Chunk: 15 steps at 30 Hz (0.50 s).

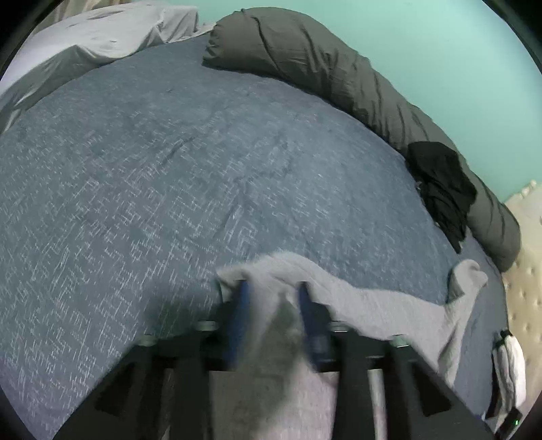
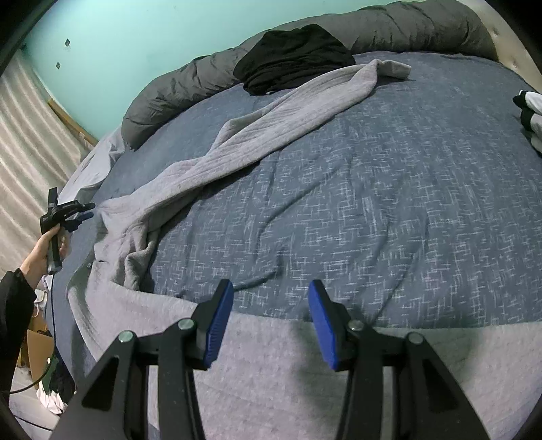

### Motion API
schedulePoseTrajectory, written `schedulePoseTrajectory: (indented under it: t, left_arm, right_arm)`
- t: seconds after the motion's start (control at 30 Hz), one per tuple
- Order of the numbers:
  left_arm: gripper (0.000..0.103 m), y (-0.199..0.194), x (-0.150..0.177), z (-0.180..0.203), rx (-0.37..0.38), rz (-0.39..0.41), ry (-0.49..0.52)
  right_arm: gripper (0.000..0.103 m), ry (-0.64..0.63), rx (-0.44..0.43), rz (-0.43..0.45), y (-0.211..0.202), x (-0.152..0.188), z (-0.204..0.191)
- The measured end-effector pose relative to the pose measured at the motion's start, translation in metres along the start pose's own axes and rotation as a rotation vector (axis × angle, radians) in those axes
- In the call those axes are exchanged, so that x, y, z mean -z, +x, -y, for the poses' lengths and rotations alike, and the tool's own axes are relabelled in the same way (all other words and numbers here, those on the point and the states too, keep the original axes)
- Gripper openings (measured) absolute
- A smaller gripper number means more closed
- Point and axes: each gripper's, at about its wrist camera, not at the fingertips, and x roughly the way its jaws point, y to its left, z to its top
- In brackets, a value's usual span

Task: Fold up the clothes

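A long grey knit garment (image 2: 257,135) lies stretched across the blue patterned bedspread (image 2: 372,203), one sleeve reaching to the far side. In the left wrist view my left gripper (image 1: 272,287) is shut on a bunched fold of the grey garment (image 1: 372,304), with fabric pressed between the blue pads; the image is blurred. The right wrist view shows that left gripper (image 2: 86,210) held by a hand at the garment's left edge. My right gripper (image 2: 271,291) stands open just above the garment's near part, with nothing between its fingers.
A black clothes pile (image 2: 294,57) rests against a rolled dark grey duvet (image 2: 406,30) along the teal wall. A white and black item (image 2: 532,115) lies at the bed's right edge. Light grey pillows (image 1: 101,34) sit at the far left corner. A curtain (image 2: 30,135) hangs left.
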Motion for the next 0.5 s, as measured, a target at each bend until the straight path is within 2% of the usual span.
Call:
schedulePoseTrajectory:
  t: [0.17,0.27,0.4,0.5]
  left_arm:
    - [0.052,-0.016,0.019,0.004,-0.009,-0.046,0.073]
    - [0.055,-0.018,0.031,0.005,-0.009,-0.080,0.112]
    - [0.057,-0.011,0.045,0.005,-0.008,-0.114,0.123]
    - [0.057,-0.002,0.048,0.006,-0.018,-0.126,0.134]
  right_arm:
    - [0.047,-0.031,-0.046,-0.011,0.012,-0.009,-0.034]
    - [0.051,-0.069,-0.069,-0.032,0.029,-0.017,-0.062]
    - [0.052,-0.109,-0.105,-0.060,0.053,-0.028,-0.097]
    - [0.052,-0.106,-0.125,-0.064,0.063,-0.029,-0.107]
